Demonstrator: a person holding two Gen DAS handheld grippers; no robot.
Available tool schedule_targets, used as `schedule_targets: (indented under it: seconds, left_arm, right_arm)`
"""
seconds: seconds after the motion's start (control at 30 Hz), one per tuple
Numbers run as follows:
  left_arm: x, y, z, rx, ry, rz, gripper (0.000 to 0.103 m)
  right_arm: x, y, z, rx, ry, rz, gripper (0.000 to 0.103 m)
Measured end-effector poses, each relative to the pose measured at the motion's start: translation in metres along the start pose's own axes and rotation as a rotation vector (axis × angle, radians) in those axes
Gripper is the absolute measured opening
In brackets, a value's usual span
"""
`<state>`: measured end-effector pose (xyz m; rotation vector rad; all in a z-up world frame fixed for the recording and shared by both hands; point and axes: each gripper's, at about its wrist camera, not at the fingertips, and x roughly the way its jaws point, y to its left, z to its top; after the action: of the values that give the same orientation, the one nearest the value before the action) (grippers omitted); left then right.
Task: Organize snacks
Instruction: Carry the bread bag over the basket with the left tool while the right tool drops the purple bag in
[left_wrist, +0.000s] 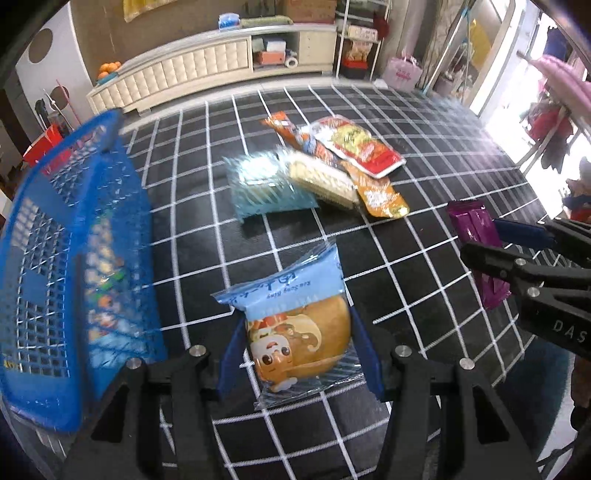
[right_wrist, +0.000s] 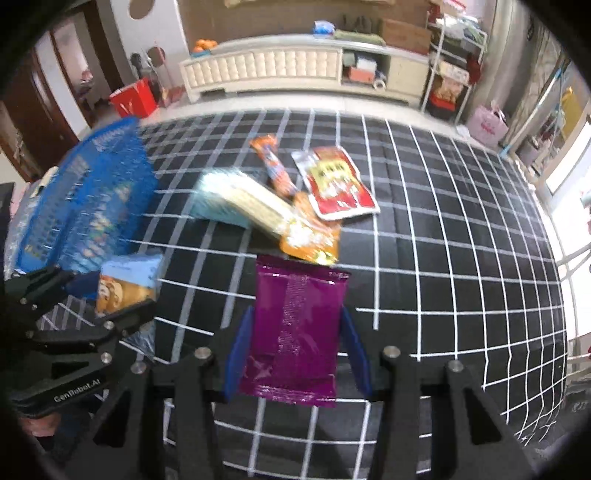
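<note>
You have both snacks lifted off the grid cloth, left gripper pinching the bun packet, right gripper clamping the purple pouch; next, carry them left over the blue basket and release.

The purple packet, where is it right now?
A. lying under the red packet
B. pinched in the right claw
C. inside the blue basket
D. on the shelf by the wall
B: the purple packet sits pinched between the blue fingers of the right claw, up off the checked cloth.
</note>
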<state>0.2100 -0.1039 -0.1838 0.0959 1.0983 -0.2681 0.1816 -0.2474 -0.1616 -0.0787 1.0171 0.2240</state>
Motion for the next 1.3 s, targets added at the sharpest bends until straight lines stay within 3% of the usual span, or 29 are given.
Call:
schedule_targets:
  seconds: [0.2,0.43,0.67,1.1,1.3]
  left_arm:
    - [-0.046,0.019,-0.009,-0.022,-0.064,-0.032,0.052]
    - [-0.101,0.060,-0.011,-0.060,-0.158,0.002,0.052]
    - [-0.134,0.112,-0.013,-0.105,-0.194,0.033,0.052]
    - [-0.141,0.197,0.001,-0.168,-0.195,0.069,0.052]
    - [-0.126,0.219,0.013,-0.145,-0.166,0.091,0.052]
  right_arm:
    - [-0.024,0.036,0.018,-0.048,-0.070,0.047,0.053]
    - [-0.044,0.086,0.043,-0.136,-0.120,0.094,0.053]
    - [-0.042,0.130,0.065,-0.197,-0.127,0.141,0.053]
    - [-0.003,0.194,0.111,-0.253,-0.091,0.179,0.053]
    - [0.030,0.212,0.133,-0.279,-0.049,0.162,0.053]
